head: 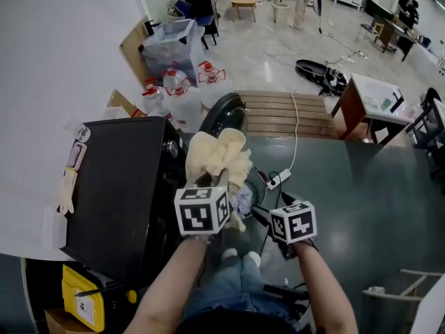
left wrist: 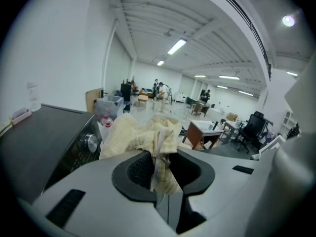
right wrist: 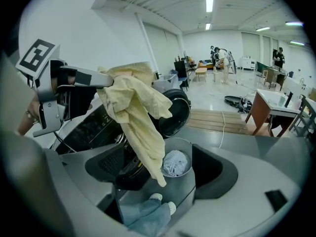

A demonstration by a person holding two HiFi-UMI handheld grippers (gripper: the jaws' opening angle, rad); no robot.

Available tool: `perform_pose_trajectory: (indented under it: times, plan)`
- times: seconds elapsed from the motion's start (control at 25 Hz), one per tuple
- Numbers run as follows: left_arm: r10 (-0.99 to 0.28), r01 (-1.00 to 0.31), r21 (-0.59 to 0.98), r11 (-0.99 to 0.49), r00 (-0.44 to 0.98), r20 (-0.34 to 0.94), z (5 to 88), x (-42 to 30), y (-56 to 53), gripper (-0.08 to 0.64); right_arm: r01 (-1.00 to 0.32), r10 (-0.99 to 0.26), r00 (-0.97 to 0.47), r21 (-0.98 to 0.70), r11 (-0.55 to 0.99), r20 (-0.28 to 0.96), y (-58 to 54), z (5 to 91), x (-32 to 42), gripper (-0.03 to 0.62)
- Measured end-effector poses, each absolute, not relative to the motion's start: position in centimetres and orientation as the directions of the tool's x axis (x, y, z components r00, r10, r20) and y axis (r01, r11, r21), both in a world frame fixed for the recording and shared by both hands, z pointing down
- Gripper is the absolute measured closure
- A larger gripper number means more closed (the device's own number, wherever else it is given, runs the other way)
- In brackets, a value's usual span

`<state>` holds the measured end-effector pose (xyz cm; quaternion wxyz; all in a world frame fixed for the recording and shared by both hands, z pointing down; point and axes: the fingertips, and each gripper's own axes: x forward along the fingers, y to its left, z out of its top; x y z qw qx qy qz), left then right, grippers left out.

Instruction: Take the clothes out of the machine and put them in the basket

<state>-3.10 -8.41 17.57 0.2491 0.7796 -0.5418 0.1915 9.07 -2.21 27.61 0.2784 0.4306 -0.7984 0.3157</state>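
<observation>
1. Now the pale yellow cloth (right wrist: 134, 105) is out of the black washing machine (head: 118, 186) and hangs in the air above the small metal basket (right wrist: 180, 139).
2. The left tongs (left wrist: 162, 172) are squeezed tight on one small bunch of the cloth. The right tongs (right wrist: 162, 168) are wide apart, with nothing held in them.
3. What could go wrong:
   - The pinch is small and most of the cloth hangs loose, so I think it could slip out and fall.
   - The basket is little and already has a blue-white cloth (right wrist: 176, 163) in it. The long end of the yellow cloth could flop over the rim or miss it and land on the floor.
   - The round machine door (head: 222, 113) stands open close by, so the cloth might catch on it.
   - A white power strip (head: 278, 179) and its wire lie near the basket, and the cloth could drag over them.
4. The basket stands on a dark floor (head: 361, 200), near the person's white shoes (head: 240, 256).
5. Behind the machine are big water jugs (head: 184, 96) with red tops and a clear plastic box (head: 170, 44).
6. Farther off are a wooden platform (head: 285, 113), a small table (head: 368, 92) with a white top, and a big bright room with people far away.
</observation>
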Motion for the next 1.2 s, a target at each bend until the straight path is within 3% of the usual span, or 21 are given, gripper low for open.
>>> perform_pose_trajectory:
  times: [0.44, 0.84, 1.2]
  plan:
    - [-0.727, -0.868, 0.17, -0.467, 0.486, 0.485, 15.6, -0.6, -11.0, 0.474, -0.88, -0.55, -0.451, -0.249, 0.403, 0.703, -3.5, 27.0, 9.8, 0.163]
    - [-0.625, -0.802, 0.165, -0.573, 0.559, 0.545, 24.8, 0.6, -13.6, 0.474, -0.893, -0.59, -0.45, -0.336, 0.299, 0.671, -4.9, 32.1, 9.8, 0.163]
    - [-0.586, -0.785, 0.104, -0.61, 0.536, 0.607, 36.0, 1.8, -14.4, 0.474, -0.896, -0.564, -0.442, -0.374, 0.24, 0.698, -6.7, 39.8, 9.9, 0.163]
